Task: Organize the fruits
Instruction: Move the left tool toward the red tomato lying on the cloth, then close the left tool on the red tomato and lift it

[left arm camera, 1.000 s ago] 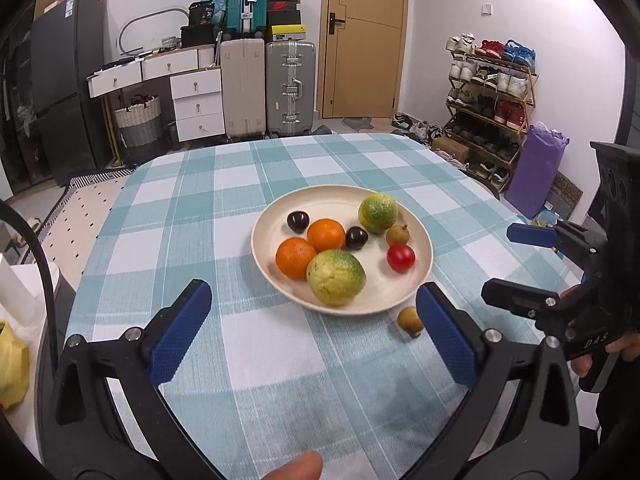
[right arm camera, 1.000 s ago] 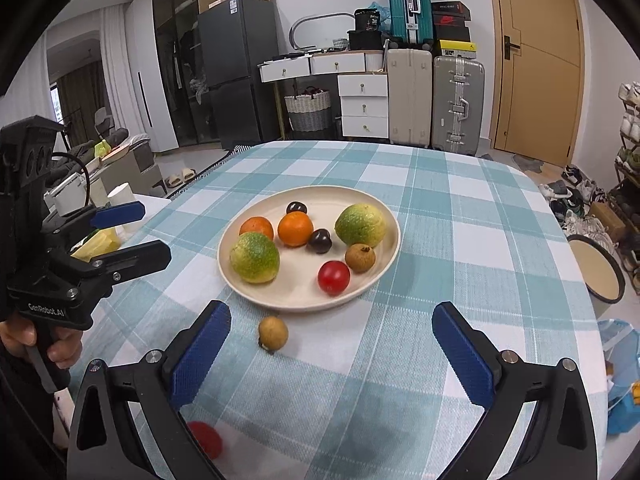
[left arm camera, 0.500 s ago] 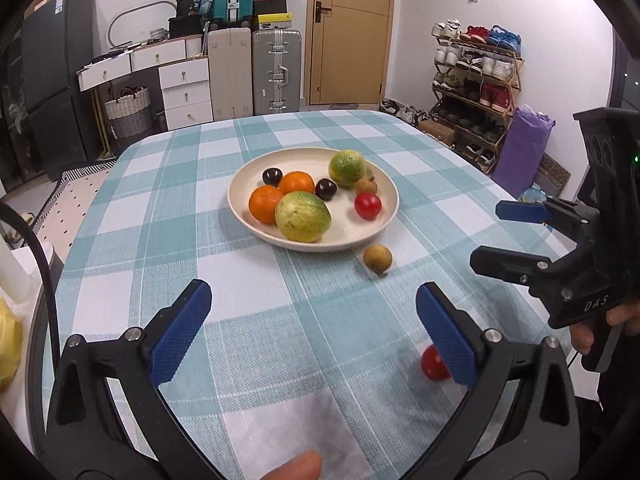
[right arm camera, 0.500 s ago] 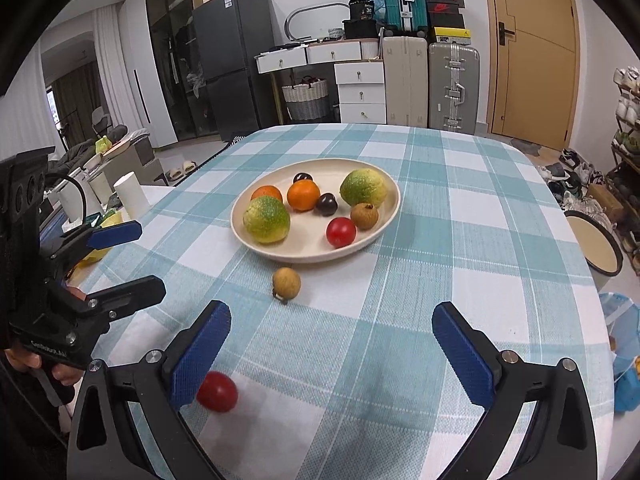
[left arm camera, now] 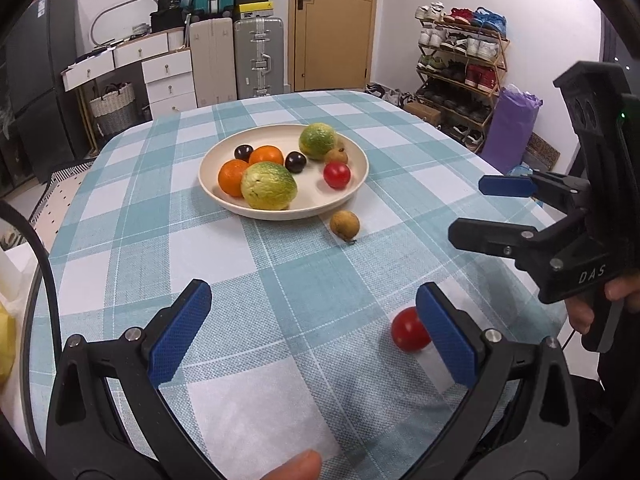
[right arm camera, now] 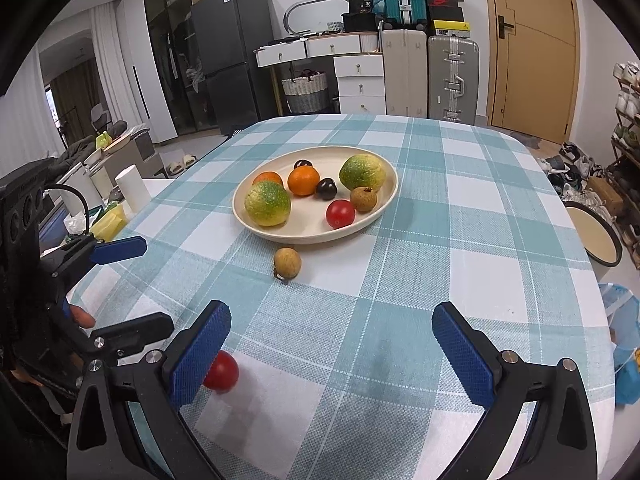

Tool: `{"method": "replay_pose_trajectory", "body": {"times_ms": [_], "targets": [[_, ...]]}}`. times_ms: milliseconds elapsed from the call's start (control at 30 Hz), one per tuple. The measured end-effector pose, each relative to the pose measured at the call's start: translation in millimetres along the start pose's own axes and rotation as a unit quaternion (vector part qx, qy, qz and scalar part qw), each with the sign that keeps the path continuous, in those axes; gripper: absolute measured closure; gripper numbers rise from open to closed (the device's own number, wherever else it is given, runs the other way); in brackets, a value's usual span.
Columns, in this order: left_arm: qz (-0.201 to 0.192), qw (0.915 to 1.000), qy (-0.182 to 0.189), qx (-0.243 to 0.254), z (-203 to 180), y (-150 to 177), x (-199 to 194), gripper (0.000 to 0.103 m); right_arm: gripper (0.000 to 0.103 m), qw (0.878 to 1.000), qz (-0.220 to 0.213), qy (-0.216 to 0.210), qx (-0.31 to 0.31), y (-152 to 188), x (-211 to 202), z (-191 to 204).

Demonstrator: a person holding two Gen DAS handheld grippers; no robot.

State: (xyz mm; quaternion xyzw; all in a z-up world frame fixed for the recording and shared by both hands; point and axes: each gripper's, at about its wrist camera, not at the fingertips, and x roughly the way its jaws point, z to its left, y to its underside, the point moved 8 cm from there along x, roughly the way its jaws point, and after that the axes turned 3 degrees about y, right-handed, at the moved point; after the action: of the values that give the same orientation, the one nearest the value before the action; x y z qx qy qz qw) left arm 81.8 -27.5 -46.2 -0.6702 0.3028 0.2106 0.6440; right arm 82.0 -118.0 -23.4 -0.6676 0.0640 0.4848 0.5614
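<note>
A cream plate (left arm camera: 352, 196) (right arm camera: 384, 216) on the checked table holds two green citrus fruits, two oranges, two dark plums, a red tomato (left arm camera: 337, 175) (right arm camera: 340, 213) and a brown longan. A loose longan (left arm camera: 344, 224) (right arm camera: 287, 263) lies on the cloth just in front of the plate. A loose red tomato (left arm camera: 408, 334) (right arm camera: 222, 371) lies near the table's front edge, partly behind a blue pad in each view. My left gripper (left arm camera: 316, 340) (right arm camera: 120, 292) is open and empty. My right gripper (right arm camera: 332, 356) (left arm camera: 492, 212) is open and empty. Both hover over the front of the table.
The table (right arm camera: 460, 240) is round-edged with a teal and white checked cloth. Beyond it stand suitcases (left arm camera: 256, 60), drawers, a fridge (right arm camera: 228, 72) and a shoe rack (left arm camera: 460, 64). A white roll (right arm camera: 132, 188) and clutter sit off the table's left side.
Both grippers have pulled back towards the table's front edge. The plate now looks farther away, and the loose red tomato has come into view beside the pads.
</note>
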Motion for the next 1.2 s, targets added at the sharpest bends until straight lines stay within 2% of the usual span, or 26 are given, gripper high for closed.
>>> {"method": "replay_pose_trajectory", "body": {"times_ms": [167,567,767,1200], "targets": [[0.020,0.9995,-0.001,0.023,-10.9,7.7,8.4,0.001,0.000,1.000,0.011,0.004,-0.002,4.0,4.5,0.5],[0.055,0.9964,0.039,0.052,-40.9,27.2,25.7,0.003,0.000,1.000,0.017,0.014,0.021,5.6,8.9,-15.0],[0.067,0.9942,0.059,0.060,-48.5,32.8,31.3,0.027,0.000,0.999,0.018,0.015,0.024,6.4,10.5,-18.0],[0.079,0.9905,0.085,0.074,-60.1,39.8,36.1,0.067,0.000,0.999,0.021,0.015,0.023,8.2,11.7,-17.4]]}}
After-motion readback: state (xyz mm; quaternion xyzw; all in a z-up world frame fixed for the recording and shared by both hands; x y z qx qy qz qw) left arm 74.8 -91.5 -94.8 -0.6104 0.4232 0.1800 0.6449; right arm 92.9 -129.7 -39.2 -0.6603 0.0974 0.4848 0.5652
